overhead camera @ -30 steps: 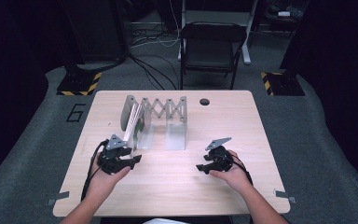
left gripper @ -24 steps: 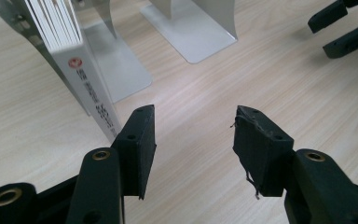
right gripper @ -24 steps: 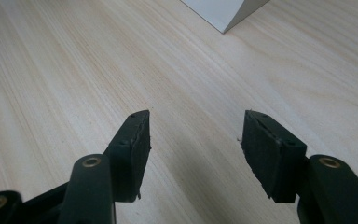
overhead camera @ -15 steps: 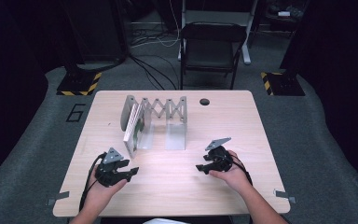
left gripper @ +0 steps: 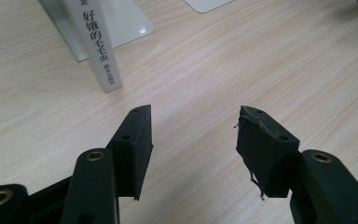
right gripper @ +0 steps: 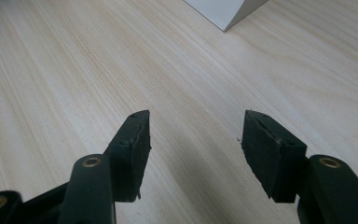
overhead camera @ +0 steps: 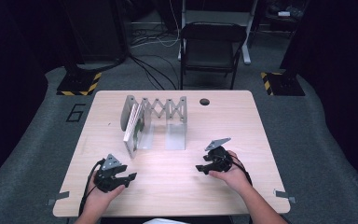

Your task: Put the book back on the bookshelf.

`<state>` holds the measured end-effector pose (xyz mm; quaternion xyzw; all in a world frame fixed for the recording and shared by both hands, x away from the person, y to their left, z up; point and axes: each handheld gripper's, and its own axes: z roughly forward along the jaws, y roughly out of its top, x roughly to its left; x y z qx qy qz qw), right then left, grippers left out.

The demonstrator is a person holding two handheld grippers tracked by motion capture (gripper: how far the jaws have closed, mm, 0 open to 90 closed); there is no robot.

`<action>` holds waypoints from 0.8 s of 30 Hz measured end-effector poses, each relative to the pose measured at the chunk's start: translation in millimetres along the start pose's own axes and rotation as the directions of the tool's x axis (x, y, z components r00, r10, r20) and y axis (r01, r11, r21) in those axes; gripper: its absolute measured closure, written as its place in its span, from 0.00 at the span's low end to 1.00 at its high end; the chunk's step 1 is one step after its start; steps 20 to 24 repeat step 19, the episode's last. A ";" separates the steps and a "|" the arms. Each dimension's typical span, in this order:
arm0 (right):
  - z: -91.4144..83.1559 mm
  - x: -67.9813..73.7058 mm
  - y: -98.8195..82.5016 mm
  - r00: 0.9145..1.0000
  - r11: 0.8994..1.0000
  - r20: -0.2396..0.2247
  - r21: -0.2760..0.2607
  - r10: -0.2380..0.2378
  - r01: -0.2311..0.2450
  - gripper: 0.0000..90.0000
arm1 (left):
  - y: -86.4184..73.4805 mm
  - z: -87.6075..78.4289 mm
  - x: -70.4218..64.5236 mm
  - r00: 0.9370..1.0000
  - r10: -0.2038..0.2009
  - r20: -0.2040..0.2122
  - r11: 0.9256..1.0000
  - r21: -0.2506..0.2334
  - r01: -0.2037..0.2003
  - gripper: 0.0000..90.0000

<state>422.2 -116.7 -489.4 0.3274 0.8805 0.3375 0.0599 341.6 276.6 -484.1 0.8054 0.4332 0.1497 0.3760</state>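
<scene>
Both grippers rest low over the near part of the table point(overhead camera: 242, 116), each held in 1 hand. The white book point(overhead camera: 131, 126) stands on edge in the left bay of the metal expanding book rack point(overhead camera: 168, 103), leaning against the rack's left end plate; its long axis runs from the far side of the table toward the person. The left gripper point(overhead camera: 129, 177) is the nearer of the 2: the book lies ahead of its jaws and slightly to their left, well apart from the tips. Its jaws stand moderately apart with nothing between them, and they have just been opening. The right gripper point(overhead camera: 200, 168) lies farther off, toward the rack's empty right bay, its jaws likewise apart and empty. In the left gripper view the book's spine point(left gripper: 99, 49) carries vertical Chinese characters, apparently "好饿的毛毛虫"; the smaller print below is illegible.
</scene>
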 end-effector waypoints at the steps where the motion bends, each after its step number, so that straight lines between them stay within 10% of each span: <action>1: 0.1 0.1 -0.2 1.000 1.000 0.002 -0.002 0.000 0.000 0.47 | -1.4 0.5 1.9 1.000 -0.004 -0.002 1.000 -0.001 0.004 0.50; 12: -0.8 0.6 -1.7 1.000 1.000 0.000 -0.004 -0.001 0.001 0.47 | -15.4 10.6 16.5 0.998 -0.070 -0.012 0.998 -0.005 0.070 0.49; 24: -1.1 -0.8 -2.3 1.000 1.000 -0.004 0.000 -0.009 0.009 0.47 | -15.6 16.1 14.1 0.998 -0.038 -0.049 0.999 0.006 0.038 0.47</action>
